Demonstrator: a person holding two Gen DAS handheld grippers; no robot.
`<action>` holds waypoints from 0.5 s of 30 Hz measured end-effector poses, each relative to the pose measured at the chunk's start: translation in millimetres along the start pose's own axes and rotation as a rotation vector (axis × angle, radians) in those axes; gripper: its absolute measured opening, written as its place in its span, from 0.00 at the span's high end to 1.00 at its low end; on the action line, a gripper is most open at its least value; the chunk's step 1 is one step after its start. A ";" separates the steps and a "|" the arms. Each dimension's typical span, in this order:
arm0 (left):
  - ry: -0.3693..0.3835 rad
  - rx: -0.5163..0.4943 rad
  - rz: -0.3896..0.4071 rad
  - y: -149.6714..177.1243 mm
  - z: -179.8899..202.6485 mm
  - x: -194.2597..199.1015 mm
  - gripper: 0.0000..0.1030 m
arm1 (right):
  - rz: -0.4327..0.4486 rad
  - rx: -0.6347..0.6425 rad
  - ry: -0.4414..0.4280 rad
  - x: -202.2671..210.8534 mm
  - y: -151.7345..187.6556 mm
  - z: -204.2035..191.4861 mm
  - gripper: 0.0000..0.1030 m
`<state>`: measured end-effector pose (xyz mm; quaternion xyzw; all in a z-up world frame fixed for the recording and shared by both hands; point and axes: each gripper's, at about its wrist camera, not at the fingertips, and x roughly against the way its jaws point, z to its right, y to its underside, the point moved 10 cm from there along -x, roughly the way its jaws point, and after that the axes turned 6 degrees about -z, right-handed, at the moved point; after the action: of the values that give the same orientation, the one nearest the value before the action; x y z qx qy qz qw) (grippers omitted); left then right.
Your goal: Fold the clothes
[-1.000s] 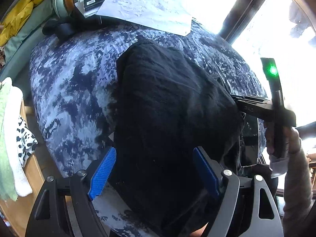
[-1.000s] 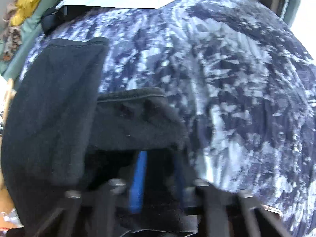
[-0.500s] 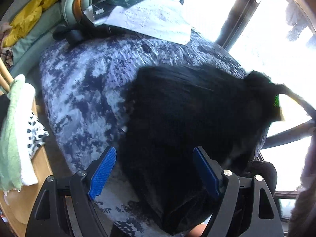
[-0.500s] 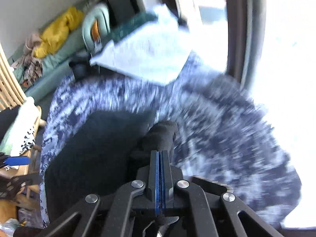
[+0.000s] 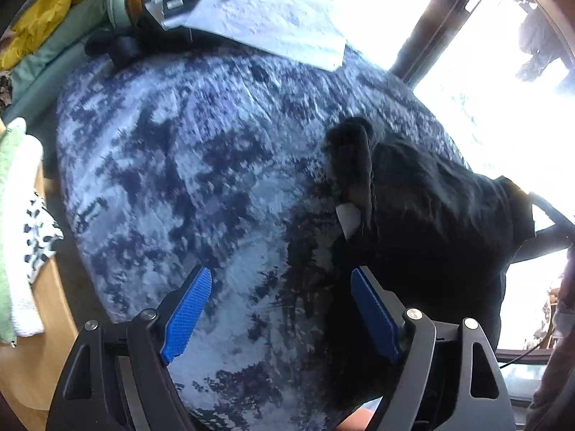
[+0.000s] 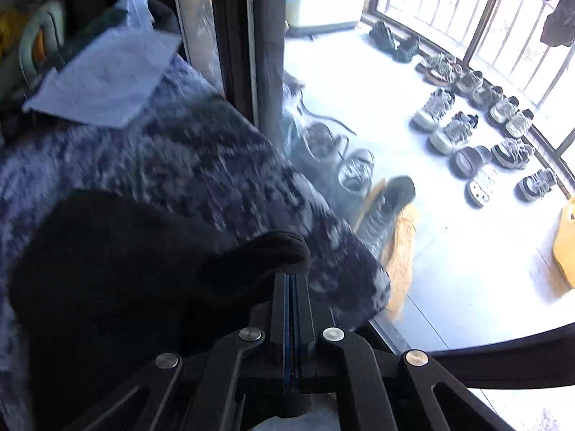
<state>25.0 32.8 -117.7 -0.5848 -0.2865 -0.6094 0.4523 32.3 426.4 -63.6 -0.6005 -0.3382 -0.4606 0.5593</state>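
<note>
A black garment [image 5: 431, 215] lies bunched at the right side of the blue-and-white mottled bed cover [image 5: 187, 165], with a white label showing at its left edge. My left gripper [image 5: 280, 309] is open and empty above the cover, its right finger beside the garment's left edge. In the right wrist view the black garment [image 6: 107, 273] hangs to the left, and my right gripper [image 6: 291, 280] is shut on a fold of it at the bed's right edge.
A pale folded cloth [image 5: 280, 25] lies at the far end of the bed. Green and white towels [image 5: 14, 222] hang over a wooden rail at the left. A dark window frame [image 6: 248, 36] stands close on the right, with several shoes [image 6: 452, 129] on the balcony floor beyond.
My right gripper has pulled the black garment to the right across the bed toward the window. The cover under my left gripper is now bare. The left gripper stays open.
</note>
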 end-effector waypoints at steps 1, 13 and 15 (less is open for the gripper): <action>0.007 -0.006 -0.012 0.8 2.7 -6.2 0.20 | -0.019 0.009 0.012 -7.5 4.4 0.2 0.99; 0.215 -0.064 -0.020 -37.2 56.1 -47.6 0.20 | 0.029 0.093 -0.013 17.1 -0.4 -14.8 0.57; 0.250 -0.064 -0.009 -52.7 66.5 -50.3 0.20 | 0.019 0.112 -0.033 14.3 2.4 -23.4 0.55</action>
<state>3.8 124.6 -147.0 -0.5171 -0.2112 -0.6884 0.4628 35.4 401.5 -52.4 -0.5791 -0.3670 -0.4257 0.5906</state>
